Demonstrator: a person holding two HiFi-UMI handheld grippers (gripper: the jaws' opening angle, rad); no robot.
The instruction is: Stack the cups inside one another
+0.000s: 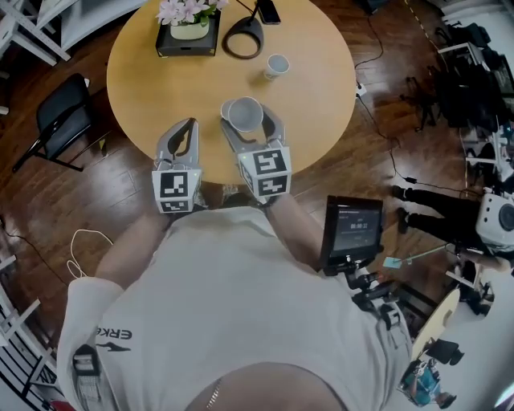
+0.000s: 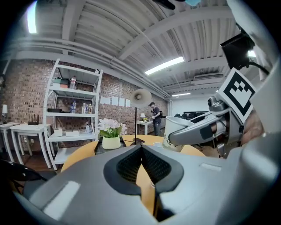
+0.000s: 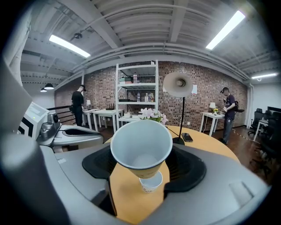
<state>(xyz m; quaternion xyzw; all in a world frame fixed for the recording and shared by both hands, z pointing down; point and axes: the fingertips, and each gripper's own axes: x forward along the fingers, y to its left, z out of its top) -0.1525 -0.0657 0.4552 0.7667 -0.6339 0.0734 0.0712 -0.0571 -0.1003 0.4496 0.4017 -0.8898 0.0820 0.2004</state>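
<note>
R tool (image 1: 251,119): jaws spread wide, pinching a paper cup (image 3: 140,145) by its sides, mouth tipped back toward the tool's camera. Prob. lifted off the desk (image 1: 161,88), hard to tell. L tool (image 2: 141,151) is just beside it on the left, jaws pressed together w/ nothing btwn them, over the desk's near edge. Second paper cup (image 1: 276,66) stands upright farther out, apart from the held one. Beyond: lamp base (image 1: 243,36), potted flowers (image 1: 190,24) on a dark tray (image 1: 165,48).

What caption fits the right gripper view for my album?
The right gripper holds a paper cup, with a second cup on the round table beyond.
</note>
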